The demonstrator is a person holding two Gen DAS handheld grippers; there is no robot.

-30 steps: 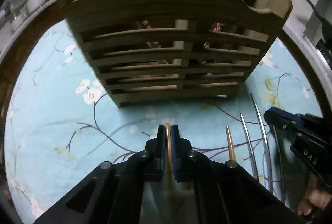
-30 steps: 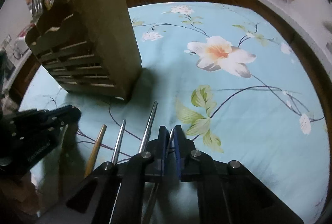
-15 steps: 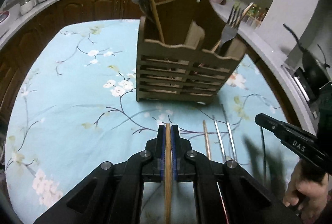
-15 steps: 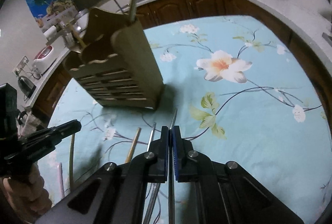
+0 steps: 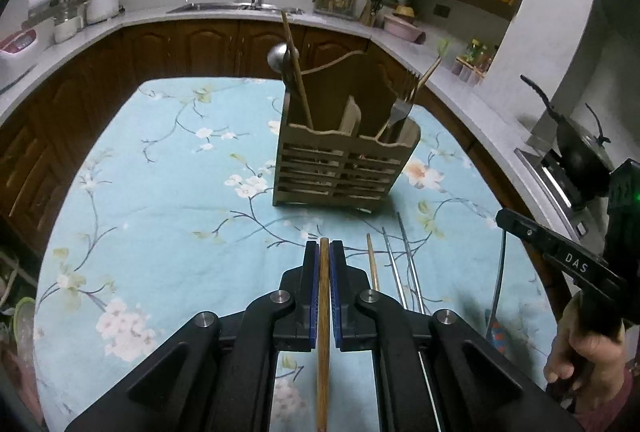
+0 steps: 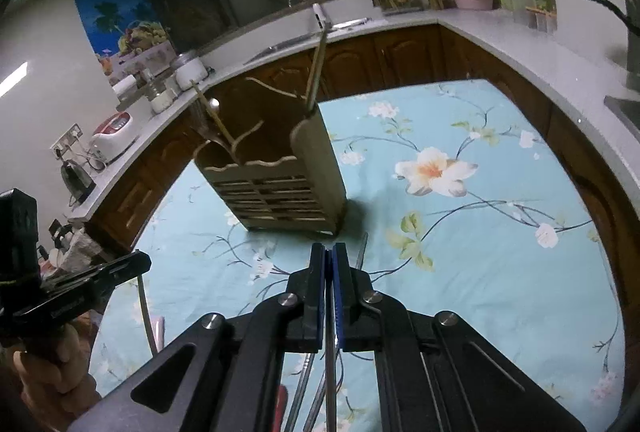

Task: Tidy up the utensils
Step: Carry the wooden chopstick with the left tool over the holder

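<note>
Both grippers are hovering, angled down, over the worktop (image 5: 168, 216).
Left gripper (image 5: 324, 252) is clamping a wooden chopstick (image 5: 322, 344), right gripper (image 6: 328, 256) a metal chopstick (image 6: 330, 372); the wooden holder (image 5: 340, 168) is holding a fork (image 5: 400, 104) and spoon (image 5: 280, 58).

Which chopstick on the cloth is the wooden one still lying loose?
On the blue floral cloth, look just in front of the wooden caddy. Three sticks lie side by side there; the wooden chopstick is the leftmost, brown, while its two neighbours are thin metal.
</note>
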